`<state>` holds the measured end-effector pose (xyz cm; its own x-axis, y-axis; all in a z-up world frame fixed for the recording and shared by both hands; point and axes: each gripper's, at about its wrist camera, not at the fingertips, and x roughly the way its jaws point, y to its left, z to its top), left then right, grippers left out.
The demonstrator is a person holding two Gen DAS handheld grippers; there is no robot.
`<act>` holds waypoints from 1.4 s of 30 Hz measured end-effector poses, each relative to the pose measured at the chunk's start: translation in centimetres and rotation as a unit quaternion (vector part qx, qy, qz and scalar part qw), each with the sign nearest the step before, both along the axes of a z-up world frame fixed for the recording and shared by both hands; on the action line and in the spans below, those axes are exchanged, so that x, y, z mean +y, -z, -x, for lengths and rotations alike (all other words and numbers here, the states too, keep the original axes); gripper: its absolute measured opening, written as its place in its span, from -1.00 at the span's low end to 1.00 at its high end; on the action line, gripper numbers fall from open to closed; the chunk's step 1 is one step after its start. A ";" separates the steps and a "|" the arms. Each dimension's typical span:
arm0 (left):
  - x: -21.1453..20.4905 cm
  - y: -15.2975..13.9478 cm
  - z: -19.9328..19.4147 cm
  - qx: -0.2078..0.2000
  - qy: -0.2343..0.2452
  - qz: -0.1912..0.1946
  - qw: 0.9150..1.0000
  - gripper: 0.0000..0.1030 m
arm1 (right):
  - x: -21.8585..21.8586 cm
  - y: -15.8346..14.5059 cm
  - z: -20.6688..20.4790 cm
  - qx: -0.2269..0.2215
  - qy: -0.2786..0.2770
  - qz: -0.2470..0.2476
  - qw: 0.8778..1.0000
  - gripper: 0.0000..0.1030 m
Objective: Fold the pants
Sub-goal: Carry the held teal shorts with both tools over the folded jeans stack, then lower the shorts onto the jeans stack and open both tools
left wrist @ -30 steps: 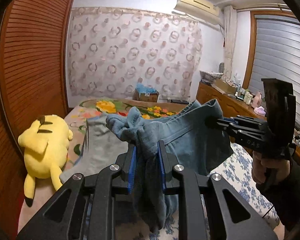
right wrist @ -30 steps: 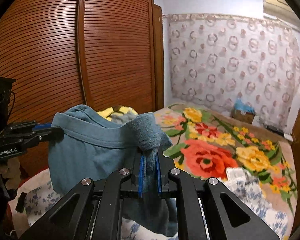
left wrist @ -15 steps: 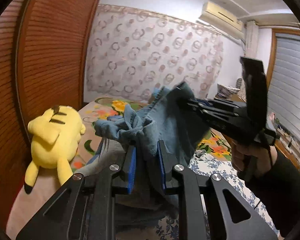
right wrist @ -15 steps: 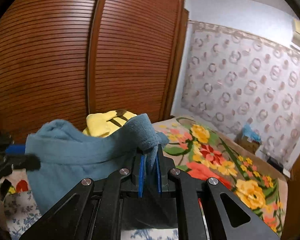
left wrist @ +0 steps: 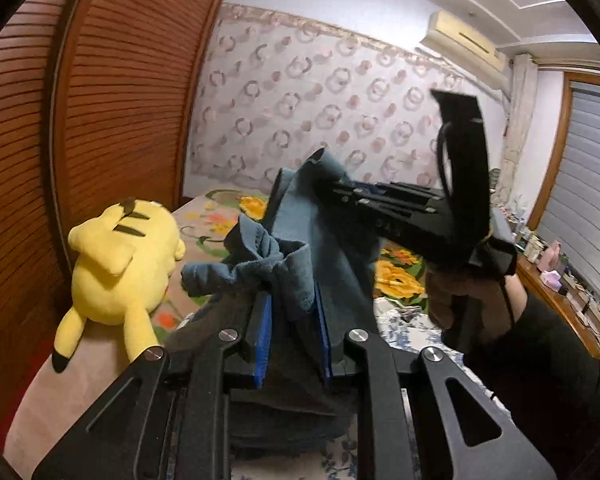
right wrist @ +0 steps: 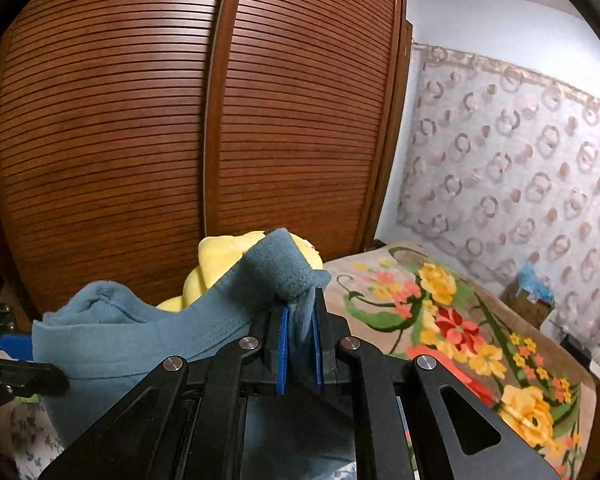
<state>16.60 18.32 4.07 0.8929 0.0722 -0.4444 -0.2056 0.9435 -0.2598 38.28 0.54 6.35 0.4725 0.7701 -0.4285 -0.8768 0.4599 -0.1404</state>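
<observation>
While both tools pinch cloth, the blue pants (left wrist: 324, 240) hang in the air above the floral bedspread (right wrist: 440, 320), waistband stretched between them. Left gripper (left wrist: 290, 320) clamps one bunched corner; right gripper (right wrist: 299, 336) clamps the other. Band's long axis runs tool to tool; legs drop below. Judgement: the next lay-down needs both hands lowered evenly.

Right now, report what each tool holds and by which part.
Both grip the blue pants: the left tool on a bunched edge, the right tool on a stitched hem.
</observation>
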 end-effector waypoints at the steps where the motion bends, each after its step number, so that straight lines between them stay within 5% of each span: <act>1: 0.4 0.4 -0.2 0.005 -0.007 -0.001 1.000 -0.60 | 0.3 0.2 -0.2 0.003 -0.001 0.002 1.000 -0.81; 14: 1.6 2.8 -0.7 0.060 -0.030 -0.003 0.998 -0.59 | 2.8 2.0 -3.2 0.058 -0.025 0.024 0.998 -0.81; 22: 1.5 2.0 -0.4 0.058 -0.031 -0.004 0.998 -0.56 | 0.5 -1.2 -4.4 0.084 0.013 0.001 0.996 -0.45; 25: 1.3 0.8 0.0 0.038 -0.040 -0.014 0.998 -0.31 | -1.3 -2.3 -4.4 0.084 0.011 -0.008 0.996 -0.44; 27: 1.3 0.2 0.0 0.024 -0.044 -0.018 0.999 0.05 | -2.2 -2.4 -4.3 0.092 0.004 -0.010 0.996 -0.44; 31: 0.9 0.0 -0.9 0.024 -0.036 -0.024 0.999 0.05 | -3.0 -0.9 -4.0 0.115 -0.017 0.010 0.993 -0.44; 42: 0.1 5.7 -3.5 0.126 -0.015 -0.042 0.991 0.05 | -0.7 1.8 -8.2 0.164 0.008 0.051 0.985 -0.44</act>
